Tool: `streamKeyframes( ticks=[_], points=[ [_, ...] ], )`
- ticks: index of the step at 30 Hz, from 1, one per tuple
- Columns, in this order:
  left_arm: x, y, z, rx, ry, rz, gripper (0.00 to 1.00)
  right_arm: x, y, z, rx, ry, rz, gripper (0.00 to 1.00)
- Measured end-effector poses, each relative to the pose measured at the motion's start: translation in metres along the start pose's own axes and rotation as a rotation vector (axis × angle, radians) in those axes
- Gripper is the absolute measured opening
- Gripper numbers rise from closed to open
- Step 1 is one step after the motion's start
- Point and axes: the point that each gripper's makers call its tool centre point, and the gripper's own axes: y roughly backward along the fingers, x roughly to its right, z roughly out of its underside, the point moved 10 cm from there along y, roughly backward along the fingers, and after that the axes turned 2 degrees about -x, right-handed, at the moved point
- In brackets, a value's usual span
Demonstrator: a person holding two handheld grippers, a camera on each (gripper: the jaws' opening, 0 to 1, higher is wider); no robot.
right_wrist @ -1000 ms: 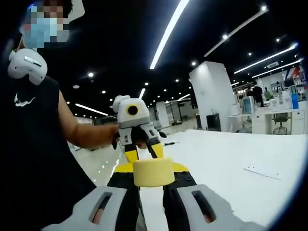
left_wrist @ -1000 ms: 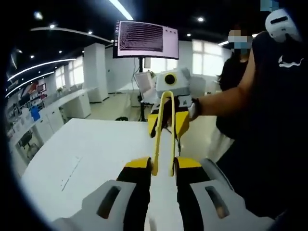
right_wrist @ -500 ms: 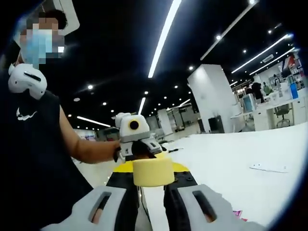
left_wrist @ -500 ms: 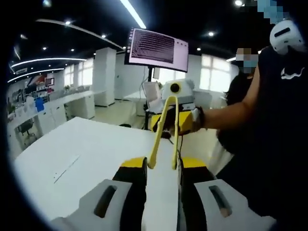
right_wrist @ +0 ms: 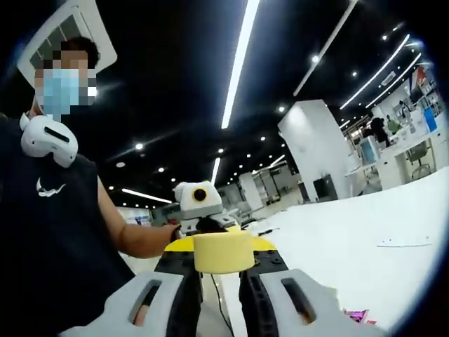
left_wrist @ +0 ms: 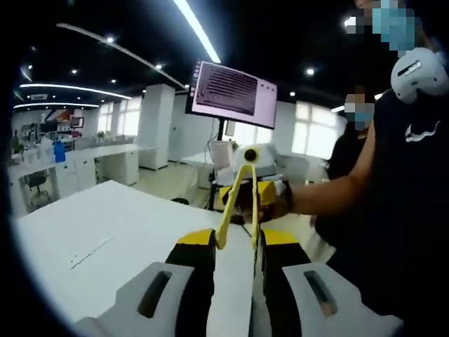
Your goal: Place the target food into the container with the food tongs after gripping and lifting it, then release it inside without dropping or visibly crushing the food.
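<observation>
Yellow food tongs [left_wrist: 237, 203] stand up from between the jaws of my left gripper [left_wrist: 236, 240], which is shut on their two arms; the joined end points away from me. Beyond the tongs a hand holds my right gripper [left_wrist: 250, 191] over the table's far side. In the right gripper view, my right gripper [right_wrist: 223, 254] is shut on a pale yellow round piece [right_wrist: 223, 251]; I cannot tell whether it is food or a cup. Behind it the left gripper [right_wrist: 200, 209] faces me.
A white table [left_wrist: 105, 239] stretches left and below; it also shows as the table [right_wrist: 351, 246] with a flat strip [right_wrist: 403, 242] on it. A monitor [left_wrist: 231, 90] stands behind. A second person [left_wrist: 347, 147] stands at the right.
Both views have tipped upward a little, showing more ceiling. The tongs and the yellow piece stay held the same way.
</observation>
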Motion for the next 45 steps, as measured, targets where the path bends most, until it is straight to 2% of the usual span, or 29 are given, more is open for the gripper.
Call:
streamKeyframes(
  ticks=[1,4,7,8,12,14,19,21,25,28,32,34,35,36,37,40,45],
  points=[
    [-0.001,0.001,-0.001,0.01,-0.012,-0.015,0.22,0.0,-0.001,0.0,-0.001,0.003,-0.001,0.18],
    [0.001,0.001,0.001,-0.012,-0.02,-0.013,0.19,-0.002,-0.002,-0.001,-0.005,0.013,0.003,0.17],
    [0.004,0.0,0.0,-0.013,-0.034,-0.003,0.12,-0.003,-0.001,-0.001,-0.007,0.026,-0.001,0.16],
    [0.005,0.0,0.0,-0.02,-0.082,-0.005,0.08,-0.004,-0.001,-0.001,-0.009,0.032,0.0,0.16],
    [0.011,0.0,-0.003,-0.042,-0.082,-0.005,0.02,-0.007,-0.001,-0.001,-0.018,0.111,-0.013,0.16],
    [0.012,0.001,-0.005,-0.041,-0.08,0.001,0.01,-0.008,-0.001,-0.003,-0.019,0.103,-0.03,0.17],
    [0.012,-0.001,-0.009,-0.045,-0.067,0.003,0.01,-0.01,-0.005,-0.006,-0.004,0.119,-0.047,0.18],
    [0.012,-0.002,-0.012,-0.043,-0.053,0.003,0.01,-0.008,-0.007,-0.007,-0.002,0.099,-0.054,0.19],
    [0.016,-0.006,-0.011,-0.072,-0.059,0.015,0.01,-0.008,-0.015,-0.004,-0.004,0.087,-0.064,0.26],
    [0.015,-0.007,-0.011,-0.068,-0.052,0.01,0.01,-0.008,-0.018,-0.002,-0.002,0.08,-0.071,0.21],
    [0.013,-0.006,-0.013,-0.065,-0.054,0.006,0.01,-0.007,-0.018,-0.002,0.018,0.067,-0.065,0.19],
    [0.014,-0.007,-0.013,-0.063,-0.06,0.007,0.07,-0.007,-0.018,-0.004,0.008,0.047,-0.058,0.19],
    [0.013,-0.007,-0.013,-0.042,-0.095,-0.003,0.09,-0.007,-0.017,-0.005,-0.004,0.01,-0.053,0.19],
    [0.012,-0.007,-0.016,0.0,-0.123,-0.014,0.1,-0.007,-0.017,-0.008,0.006,0.038,-0.047,0.19],
    [0.015,-0.006,-0.017,0.014,-0.095,-0.007,0.12,-0.007,-0.017,-0.012,0.022,0.033,-0.048,0.2],
    [0.014,-0.003,-0.023,0.011,-0.097,-0.03,0.15,-0.009,-0.019,-0.018,0.019,0.045,-0.045,0.21],
    [0.011,0.001,-0.024,0.024,-0.071,-0.024,0.16,-0.007,-0.017,-0.021,0.015,0.059,-0.047,0.22]
  ],
)
